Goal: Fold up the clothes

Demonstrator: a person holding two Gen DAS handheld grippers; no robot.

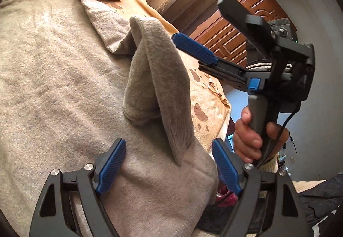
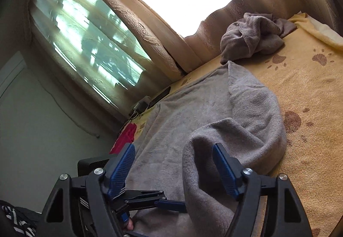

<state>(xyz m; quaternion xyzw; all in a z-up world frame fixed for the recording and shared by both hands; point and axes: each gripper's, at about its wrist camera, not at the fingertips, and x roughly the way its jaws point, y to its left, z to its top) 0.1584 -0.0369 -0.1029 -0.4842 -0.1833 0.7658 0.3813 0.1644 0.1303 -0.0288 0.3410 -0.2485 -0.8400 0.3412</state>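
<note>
A: Both blue-padded black grippers, left (image 1: 169, 164) and right (image 2: 173, 169), stand with jaws apart, gripping nothing.

B: And the grey knitted sweater (image 1: 53, 61)?

A: Spread on the yellow paw-print blanket (image 2: 310, 91), one sleeve humped up. Probably mid-fold; next, pinch that sleeve.

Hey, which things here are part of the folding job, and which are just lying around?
Job: grey sweater, crumpled brown garment, left gripper, right gripper.
Lying about: red cloth, charger, paw-print blanket.
</note>
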